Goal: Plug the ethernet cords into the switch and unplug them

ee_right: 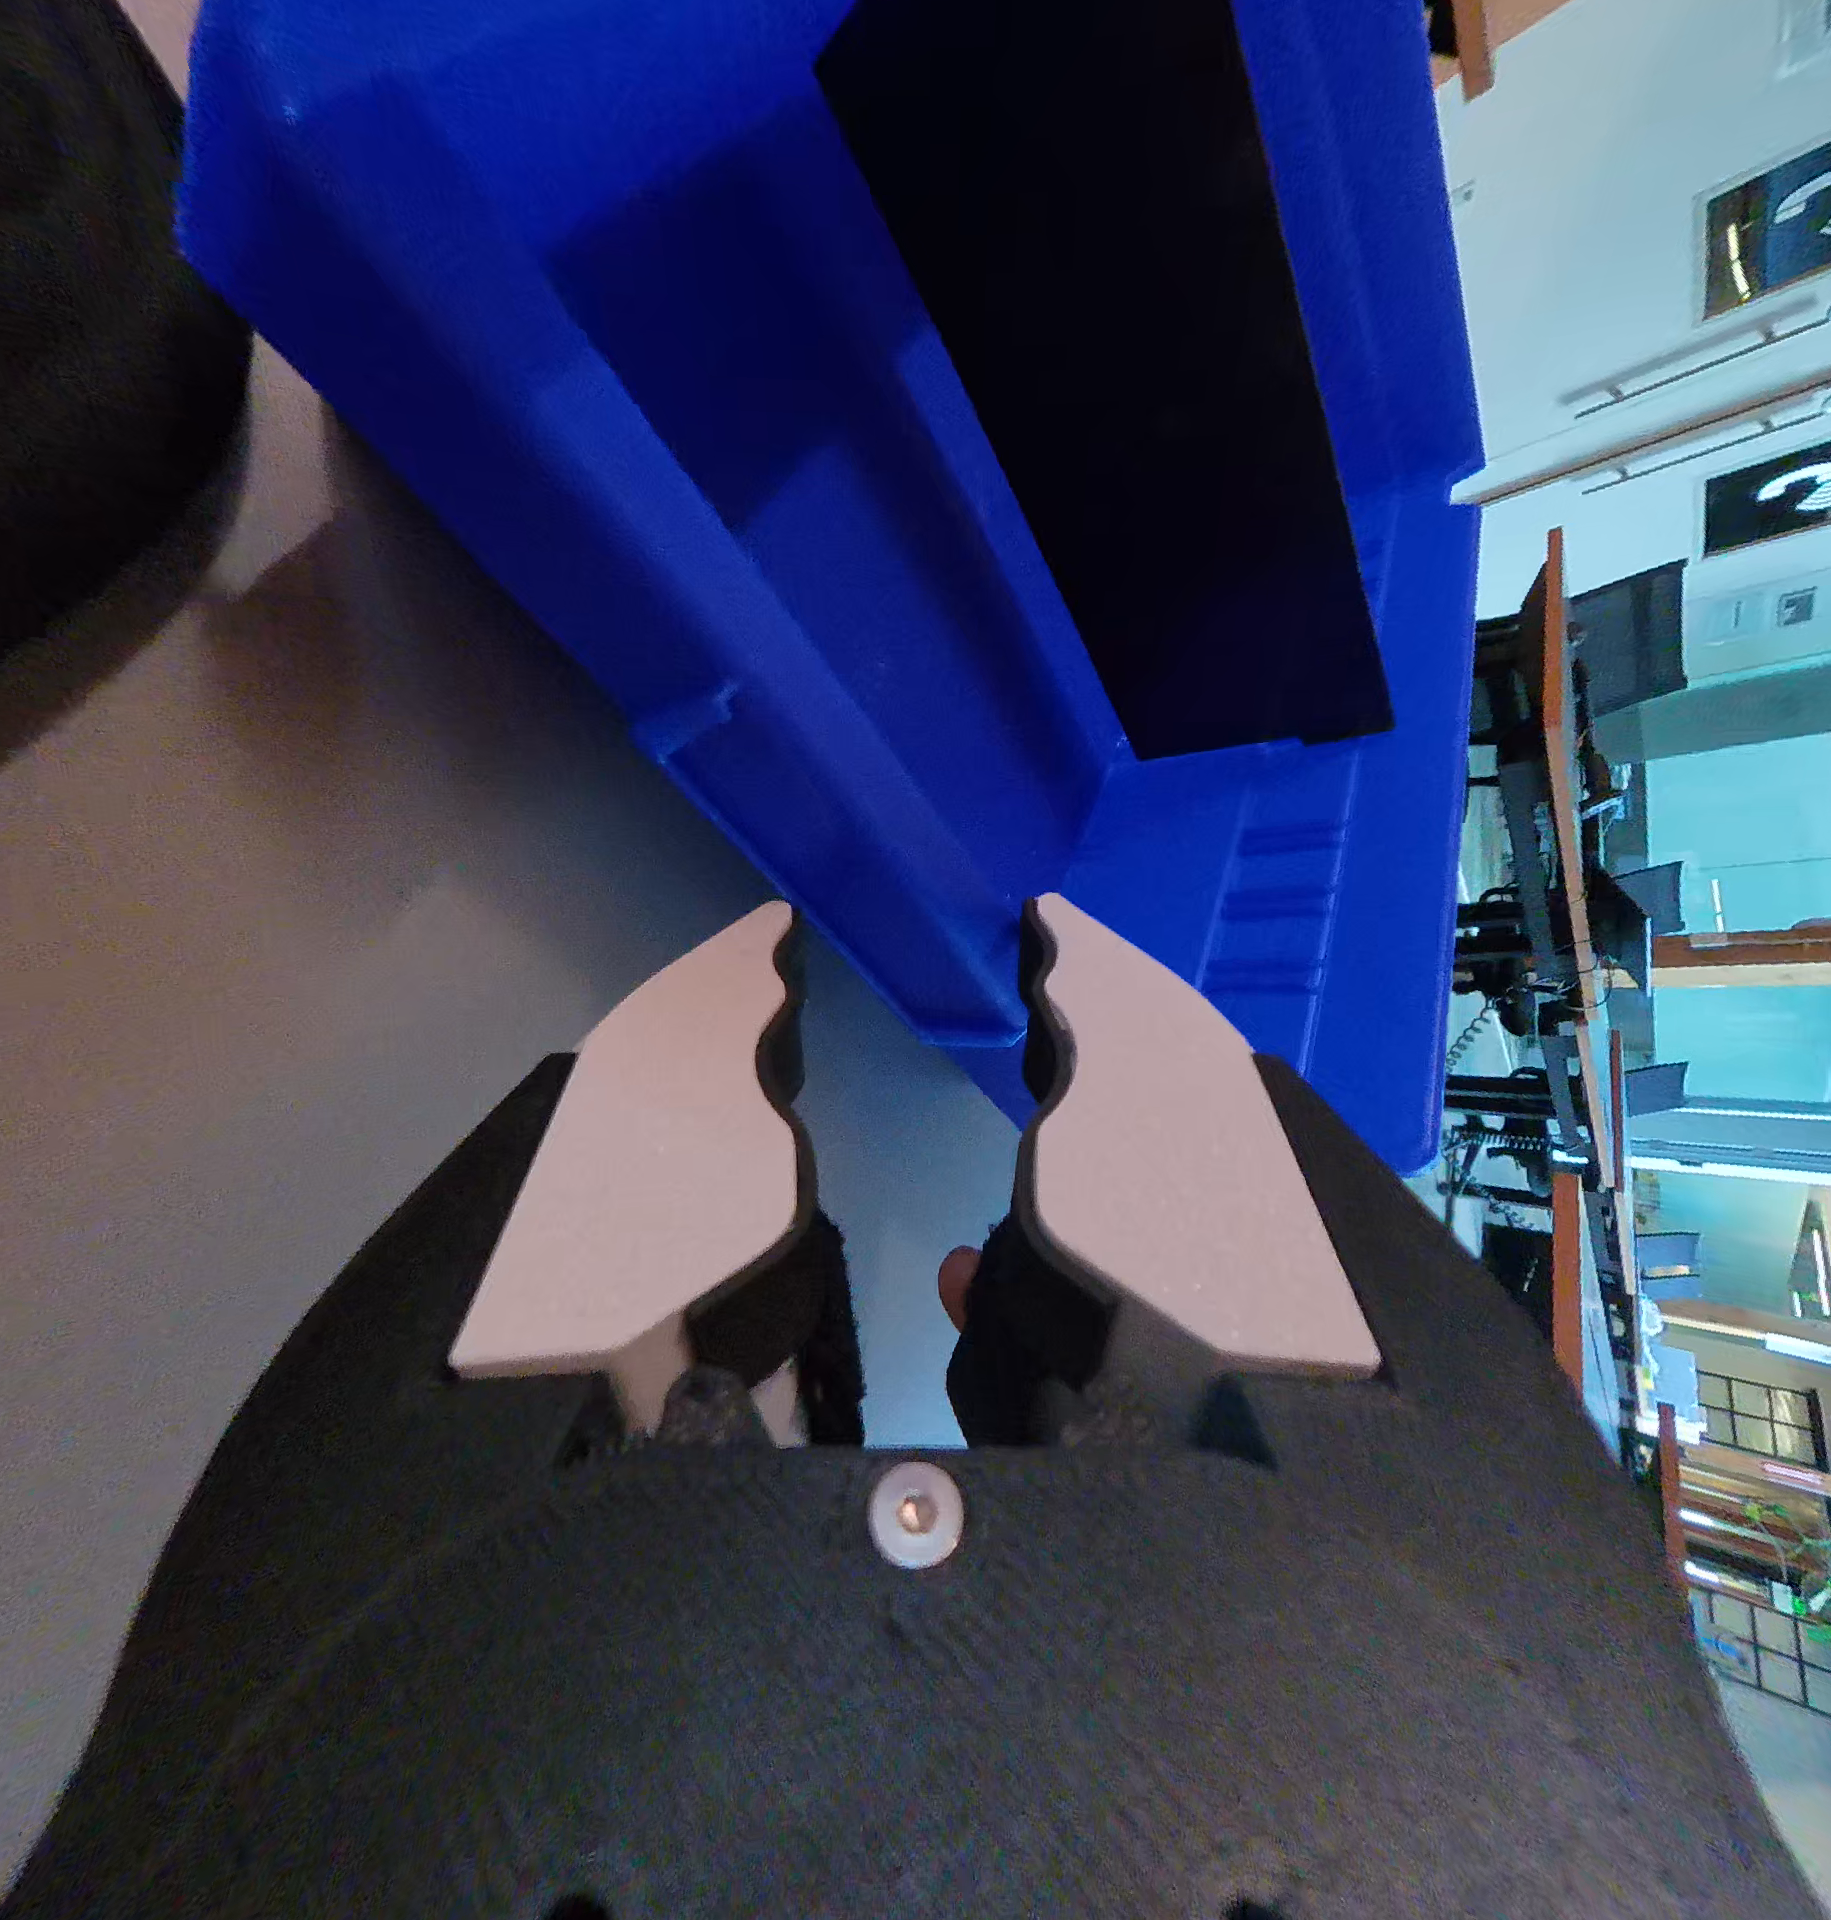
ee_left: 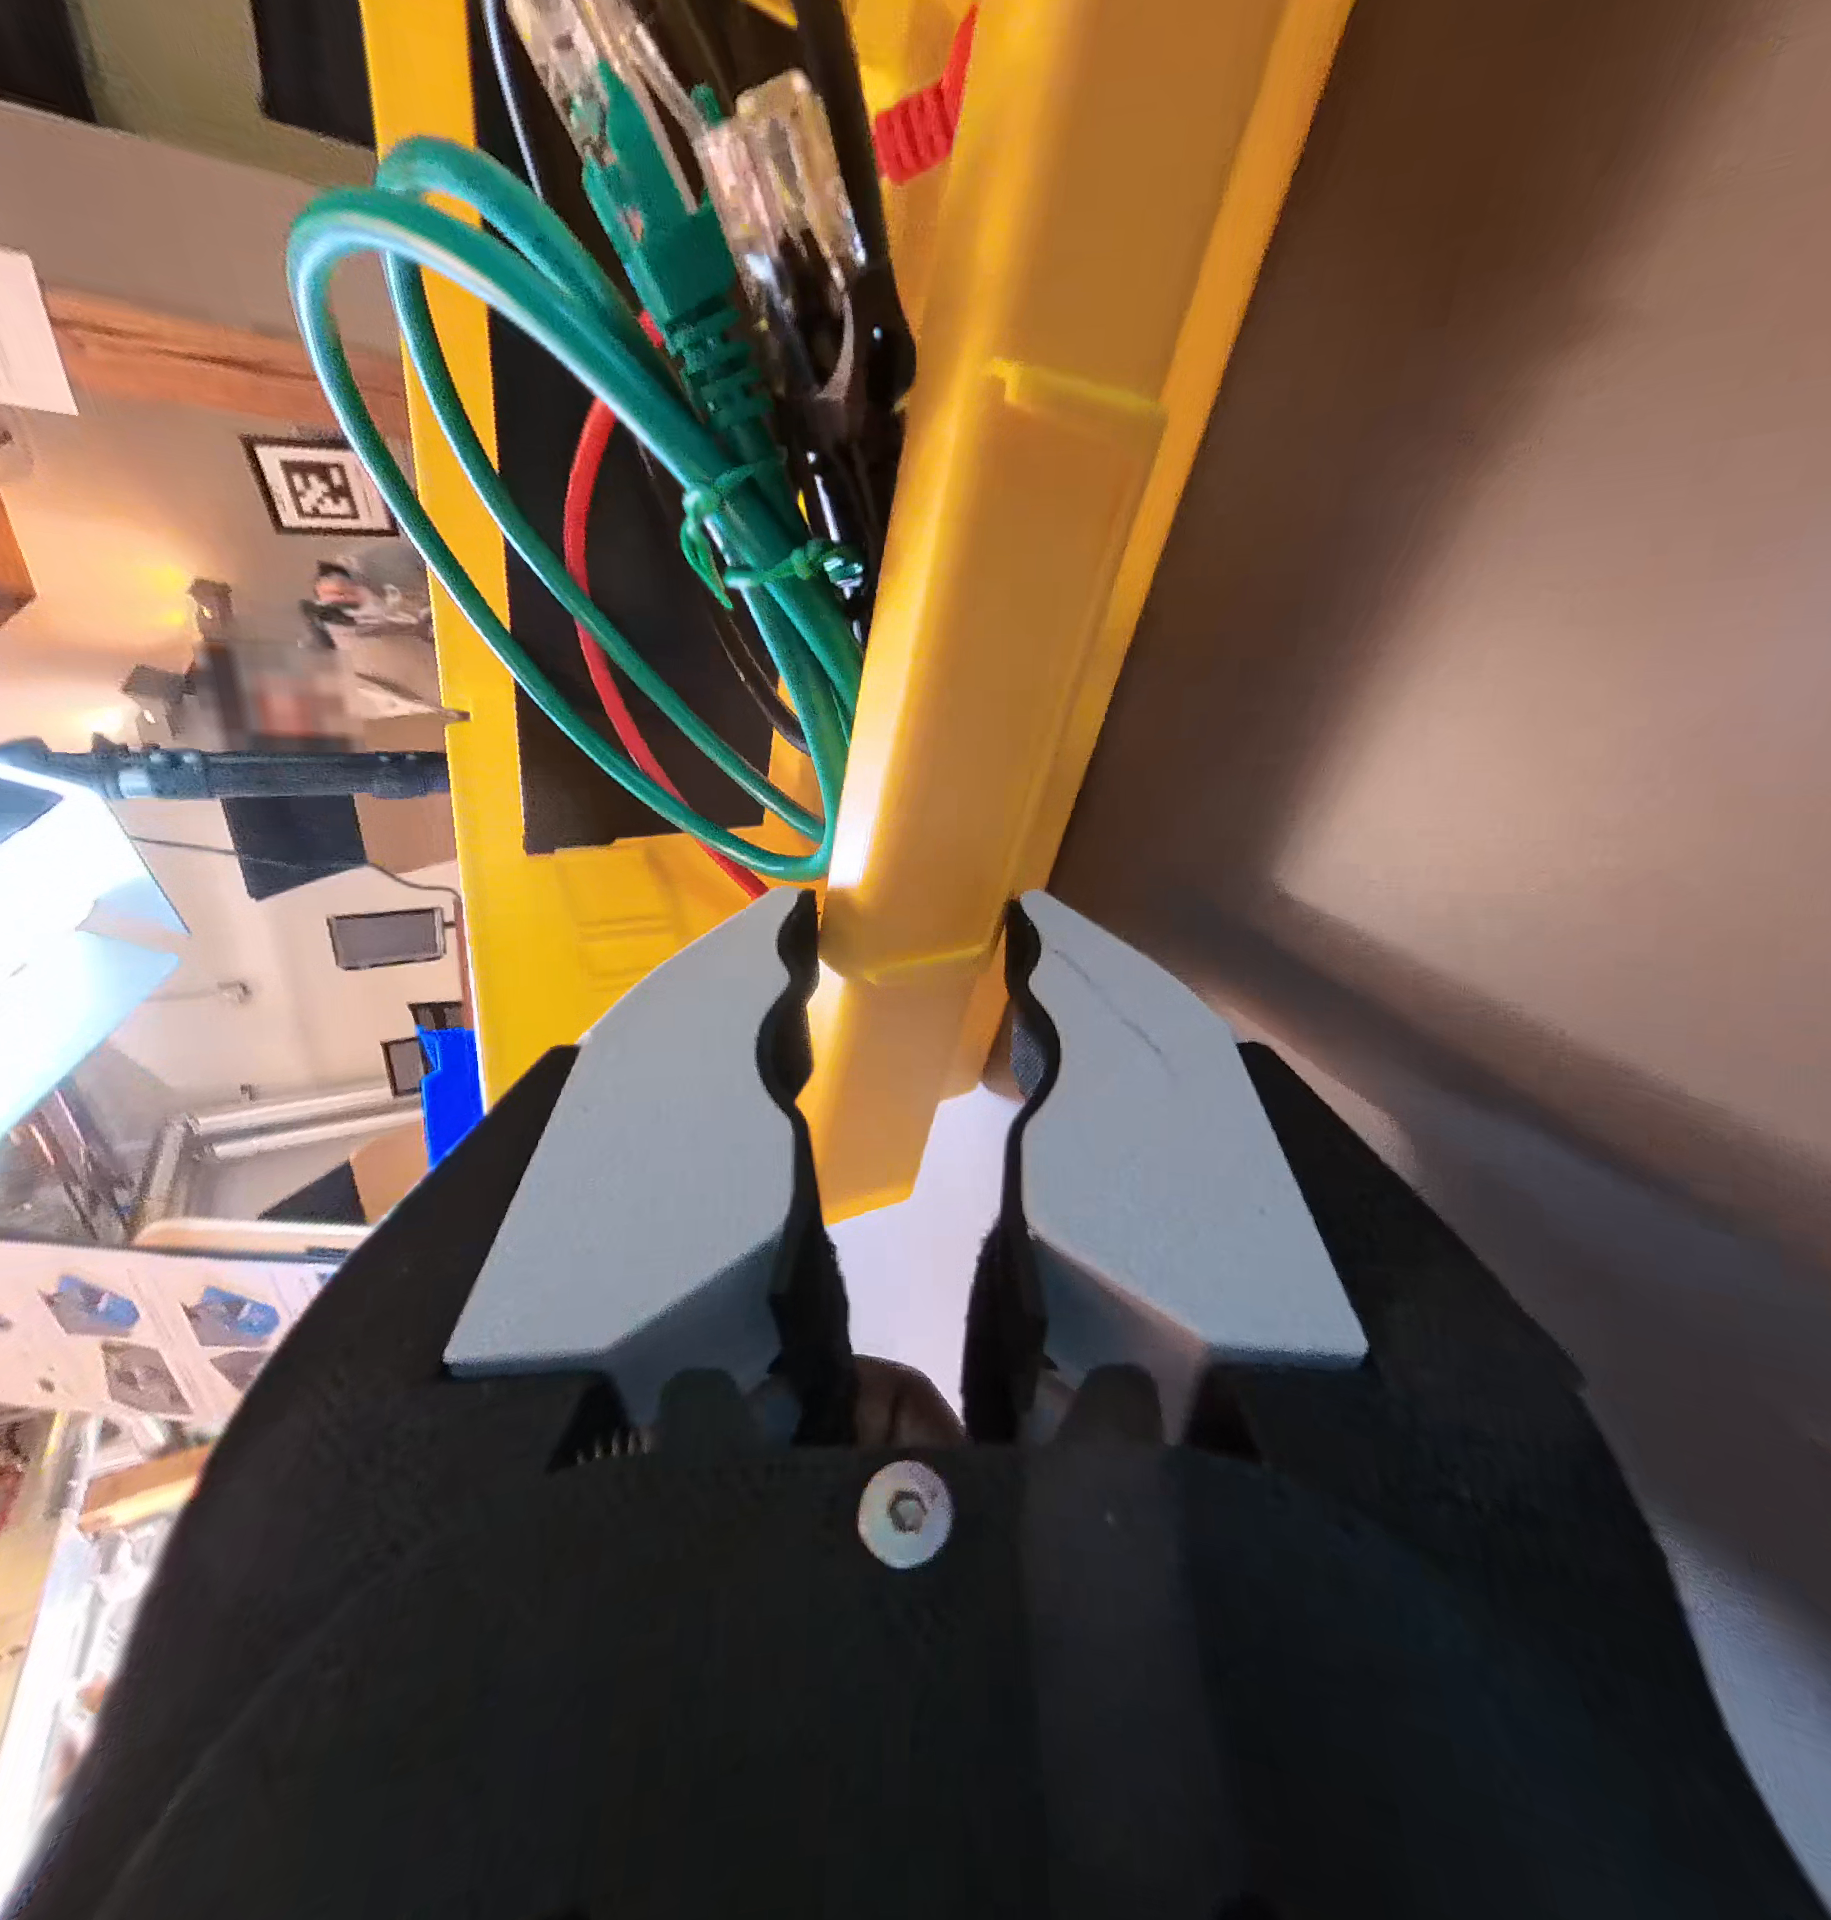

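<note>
While straddling bin rims: left gripper (ee_left: 911, 914) clenching yellow bin (ee_left: 1004, 665) beside green cords (ee_left: 537, 582); right gripper (ee_right: 911, 920) clenching blue bin (ee_right: 682, 436).

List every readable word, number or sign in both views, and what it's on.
White sheet: printed lines, too blurred to read.
Picture sheet: no readable text.
Square marker: black-and-white pattern, no words.
Wall signs: white curved symbol, no readable words.
Yellow bin, blue bin: none visible.
</note>
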Demonstrator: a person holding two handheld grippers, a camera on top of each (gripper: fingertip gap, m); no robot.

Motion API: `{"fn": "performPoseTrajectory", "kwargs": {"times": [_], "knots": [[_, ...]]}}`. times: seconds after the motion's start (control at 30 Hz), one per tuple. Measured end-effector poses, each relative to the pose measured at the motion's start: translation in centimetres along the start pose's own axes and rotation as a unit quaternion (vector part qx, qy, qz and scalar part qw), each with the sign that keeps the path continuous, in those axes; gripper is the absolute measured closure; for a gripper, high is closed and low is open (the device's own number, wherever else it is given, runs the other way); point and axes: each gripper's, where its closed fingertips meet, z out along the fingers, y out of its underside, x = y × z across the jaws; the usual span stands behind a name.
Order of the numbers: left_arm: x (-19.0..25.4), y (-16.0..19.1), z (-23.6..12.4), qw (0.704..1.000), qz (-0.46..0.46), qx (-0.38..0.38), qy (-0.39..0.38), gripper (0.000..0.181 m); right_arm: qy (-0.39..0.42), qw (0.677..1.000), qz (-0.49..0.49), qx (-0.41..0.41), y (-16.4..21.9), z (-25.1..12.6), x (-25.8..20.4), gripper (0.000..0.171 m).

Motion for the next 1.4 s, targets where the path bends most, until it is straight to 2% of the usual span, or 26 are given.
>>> {"fn": "performPoseTrajectory", "kwargs": {"times": [0.3,0.4,0.43,0.5,0.6,0.67,0.73,0.77,0.8,0.87,0.9,0.93,0.97,1.07,1.17,1.23,1.33,1.4], "knots": [[1.8,0.2,-3.5,0.999,0.026,0.003,0.032,0.148,-0.048,0.998,0.008,-0.04,2.9,-2.3,-0.1,0.131],[2.1,0.1,-4.1,0.999,0.008,-0.004,0.053,0.148,-0.063,0.997,0.011,-0.041,3.2,-2.8,-0.3,0.131],[2.3,0.0,-4.2,0.998,-0.013,-0.002,0.065,0.147,-0.068,0.997,0.017,-0.039,3.2,-3.0,-0.3,0.13],[2.4,-1.1,-5.0,0.991,-0.083,0.03,0.101,0.131,-0.082,0.995,0.043,-0.021,2.8,-3.4,-0.4,0.129],[0.1,-4.4,-7.1,0.964,-0.205,0.121,0.122,0.115,-0.075,0.988,0.108,0.081,0.1,-4.9,0.9,0.11],[-3.2,-6.6,-8.6,0.928,-0.306,0.184,0.105,0.103,-0.045,0.972,0.156,0.172,-2.4,-6.8,2.9,0.093],[-7.4,-8.6,-10.1,0.867,-0.419,0.26,0.07,0.091,-0.005,0.936,0.208,0.283,-5.3,-9.4,5.4,0.069],[-9.6,-9.4,-11.0,0.822,-0.478,0.306,0.054,0.084,0.007,0.909,0.238,0.343,-6.9,-10.9,6.5,0.053],[-11.8,-9.9,-11.9,0.761,-0.542,0.354,0.038,0.082,0.01,0.876,0.266,0.401,-8.4,-12.5,7.3,0.039],[-14.9,-10.4,-13.7,0.633,-0.634,0.443,0.039,0.082,-0.001,0.819,0.3,0.489,-10.4,-15.2,8.2,0.025],[-15.5,-10.6,-13.9,0.599,-0.654,0.458,0.051,0.082,-0.009,0.805,0.307,0.508,-10.9,-15.9,8.2,0.025],[-15.8,-10.9,-13.7,0.595,-0.657,0.459,0.06,0.08,-0.017,0.801,0.309,0.513,-11.2,-16.2,8.1,0.025],[-16.0,-11.1,-13.2,0.61,-0.65,0.448,0.061,0.079,-0.024,0.803,0.305,0.511,-11.3,-16.3,7.9,0.025],[-17.1,-10.8,-10.3,0.694,-0.612,0.375,0.057,0.078,-0.031,0.821,0.291,0.491,-11.2,-15.7,7.4,0.025],[-17.8,-10.1,-5.5,0.771,-0.571,0.258,0.116,0.078,-0.038,0.83,0.284,0.479,-11.2,-15.2,6.8,0.025],[-17.4,-9.4,-1.9,0.801,-0.546,0.168,0.179,0.075,-0.037,0.837,0.279,0.469,-11.1,-14.8,6.5,0.025],[-15.2,-7.6,3.5,0.829,-0.498,0.015,0.254,0.064,-0.043,0.848,0.267,0.456,-11.1,-14.3,6.0,0.026],[-13.5,-6.2,6.5,0.84,-0.46,-0.07,0.278,0.064,-0.046,0.855,0.259,0.447,-11.1,-13.9,5.6,0.026]]}}
